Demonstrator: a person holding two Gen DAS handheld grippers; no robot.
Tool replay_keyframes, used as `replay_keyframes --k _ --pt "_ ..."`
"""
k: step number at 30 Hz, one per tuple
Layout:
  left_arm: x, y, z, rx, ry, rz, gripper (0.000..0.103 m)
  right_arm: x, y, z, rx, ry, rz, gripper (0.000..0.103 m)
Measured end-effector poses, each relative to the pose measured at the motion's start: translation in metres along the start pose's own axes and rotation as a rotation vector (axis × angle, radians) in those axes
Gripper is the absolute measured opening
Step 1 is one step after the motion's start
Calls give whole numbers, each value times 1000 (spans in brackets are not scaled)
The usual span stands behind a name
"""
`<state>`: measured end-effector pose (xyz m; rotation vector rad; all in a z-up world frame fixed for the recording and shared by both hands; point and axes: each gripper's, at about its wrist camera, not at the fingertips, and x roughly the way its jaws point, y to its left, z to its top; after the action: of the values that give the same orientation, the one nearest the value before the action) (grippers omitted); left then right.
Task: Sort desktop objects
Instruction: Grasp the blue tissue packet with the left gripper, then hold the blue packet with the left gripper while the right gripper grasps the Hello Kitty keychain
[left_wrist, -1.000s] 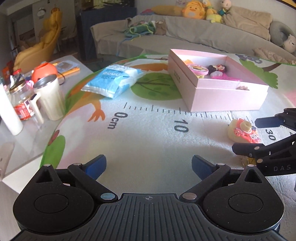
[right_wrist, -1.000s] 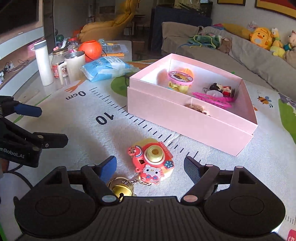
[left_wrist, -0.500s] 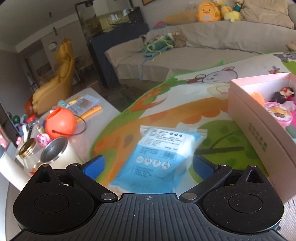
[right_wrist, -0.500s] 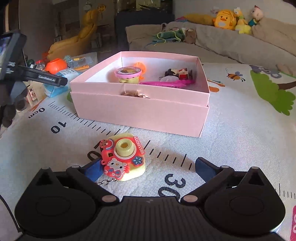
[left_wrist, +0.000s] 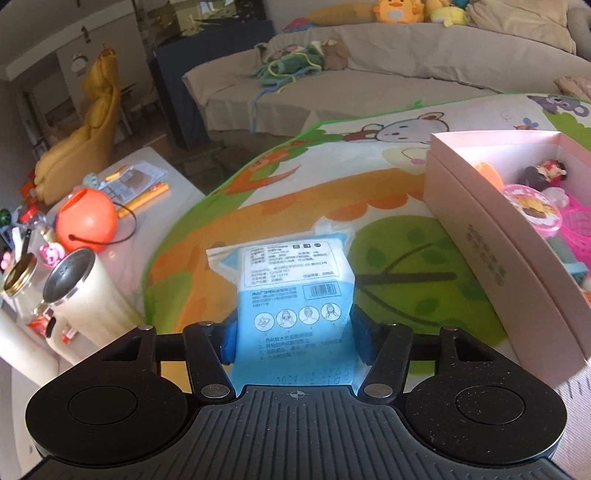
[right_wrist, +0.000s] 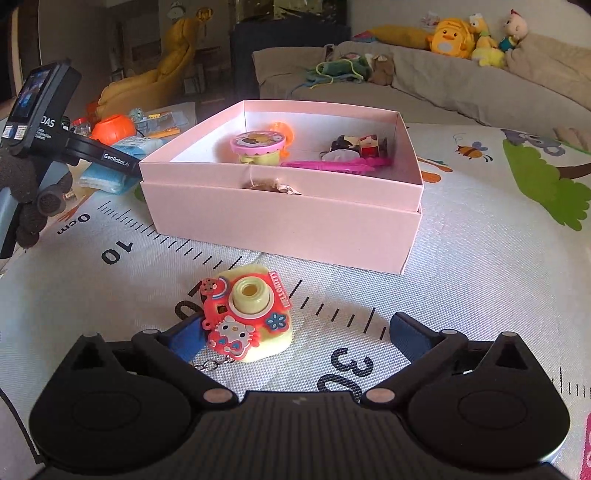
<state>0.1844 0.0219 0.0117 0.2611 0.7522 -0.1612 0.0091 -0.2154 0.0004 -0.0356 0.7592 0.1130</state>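
Note:
My left gripper (left_wrist: 295, 338) is shut on the near end of a blue and white mask packet (left_wrist: 295, 291) that lies on the play mat; its blue pads (left_wrist: 229, 336) press both sides. The packet also shows in the right wrist view (right_wrist: 110, 168) under the left gripper's body (right_wrist: 40, 122). My right gripper (right_wrist: 295, 338) is open and low over the mat. A yellow and red toy camera keychain (right_wrist: 245, 319) lies between its fingers, against the left pad (right_wrist: 186, 338). The pink box (right_wrist: 288, 221) holds several small toys; it also shows in the left wrist view (left_wrist: 498, 254).
An orange ball-shaped pot (left_wrist: 86, 221), a cream steel-rimmed mug (left_wrist: 85, 295), a jar (left_wrist: 18, 277) and papers (left_wrist: 136, 181) stand on the white table at the left. A sofa (right_wrist: 443, 85) with plush toys lies beyond the mat.
My left gripper moved forward over the blue packet and closed on it. My right gripper shifted slightly; the toy camera now sits further in between its fingers.

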Motion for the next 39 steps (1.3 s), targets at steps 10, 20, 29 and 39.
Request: replay_keyframes --k 10,20,29,39 --pt "-122 -69 -102 -36 -13 -261 75 -3 3 -2 -19 8 -2 103" --pt "-126 -87 -122 -58 -45 -229 103 -31 1 -13 -60 -11 -100 103" --pt "-127 -90 -125 -53 -51 -214 103 -32 10 0 -14 -3 -2 84" --pt "-126 -89 -125 -58 -52 -219 103 -45 -17 -10 -64 -25 -245 86"
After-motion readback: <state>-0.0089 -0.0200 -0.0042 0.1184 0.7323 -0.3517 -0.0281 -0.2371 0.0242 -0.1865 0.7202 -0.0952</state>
